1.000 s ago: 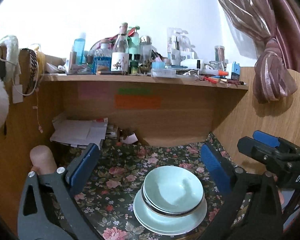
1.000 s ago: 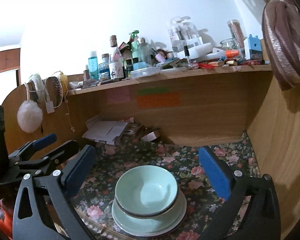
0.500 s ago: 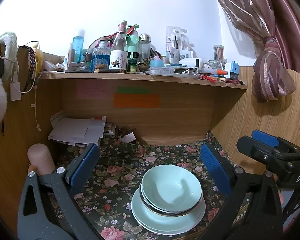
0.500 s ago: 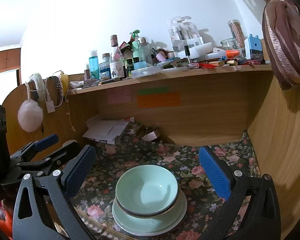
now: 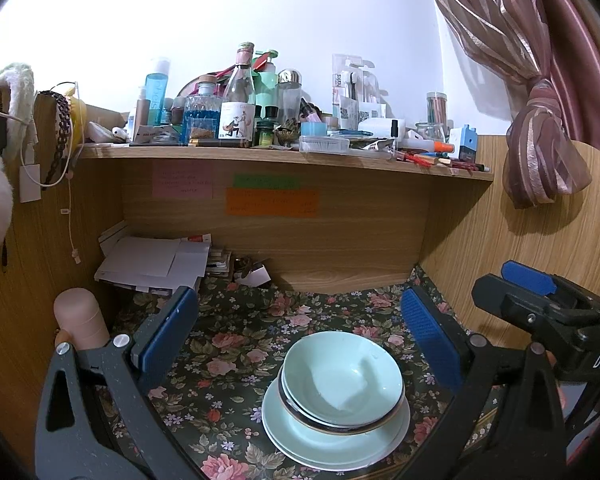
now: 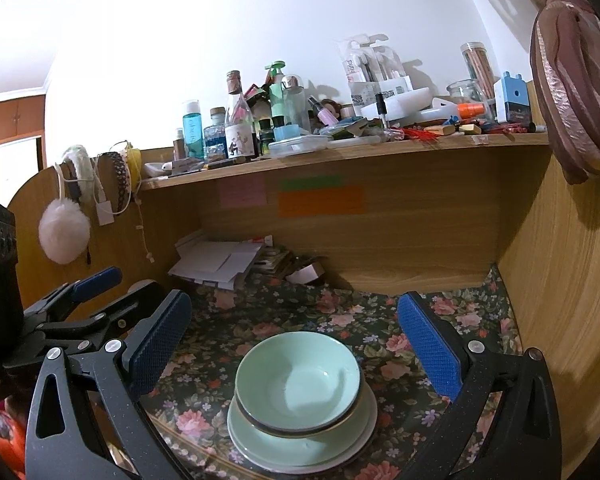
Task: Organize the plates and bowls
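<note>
Bowls (image 5: 342, 380) nest on plates (image 5: 332, 444) near the tabletop's (image 5: 228, 344) front edge; glazed, slippery, breakable. Both my left hand-held gripper (image 5: 296, 336) and right hand-held gripper (image 6: 294, 336) gape empty; I'd pinch the top rim.

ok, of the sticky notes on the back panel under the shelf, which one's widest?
The orange note: it spans more of the panel than the green strip directly above it or the pink note to their left.
</note>
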Demonstrator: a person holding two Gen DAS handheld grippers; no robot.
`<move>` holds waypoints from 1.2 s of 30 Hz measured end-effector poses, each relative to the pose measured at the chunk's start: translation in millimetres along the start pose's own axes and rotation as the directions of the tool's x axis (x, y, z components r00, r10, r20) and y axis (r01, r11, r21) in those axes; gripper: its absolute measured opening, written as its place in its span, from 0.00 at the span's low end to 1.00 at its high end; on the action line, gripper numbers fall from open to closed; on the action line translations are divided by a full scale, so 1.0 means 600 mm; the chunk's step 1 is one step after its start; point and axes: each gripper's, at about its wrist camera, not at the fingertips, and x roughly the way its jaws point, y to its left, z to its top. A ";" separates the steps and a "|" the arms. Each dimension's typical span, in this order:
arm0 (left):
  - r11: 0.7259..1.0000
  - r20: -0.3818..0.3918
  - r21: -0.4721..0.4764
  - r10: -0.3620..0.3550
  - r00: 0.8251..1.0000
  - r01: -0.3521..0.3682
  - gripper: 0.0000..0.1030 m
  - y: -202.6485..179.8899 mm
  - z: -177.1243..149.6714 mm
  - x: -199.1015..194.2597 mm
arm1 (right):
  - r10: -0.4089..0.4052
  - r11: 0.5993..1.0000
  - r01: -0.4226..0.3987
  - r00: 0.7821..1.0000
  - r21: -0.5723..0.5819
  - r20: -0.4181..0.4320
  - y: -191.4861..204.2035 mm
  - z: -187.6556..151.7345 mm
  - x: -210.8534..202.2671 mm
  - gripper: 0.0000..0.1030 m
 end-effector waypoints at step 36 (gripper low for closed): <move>1.000 0.004 0.006 -0.007 1.000 0.007 1.00 -0.010 0.006 0.001 | -0.003 1.000 0.003 1.000 0.001 0.003 0.002 0.004 -0.001 1.00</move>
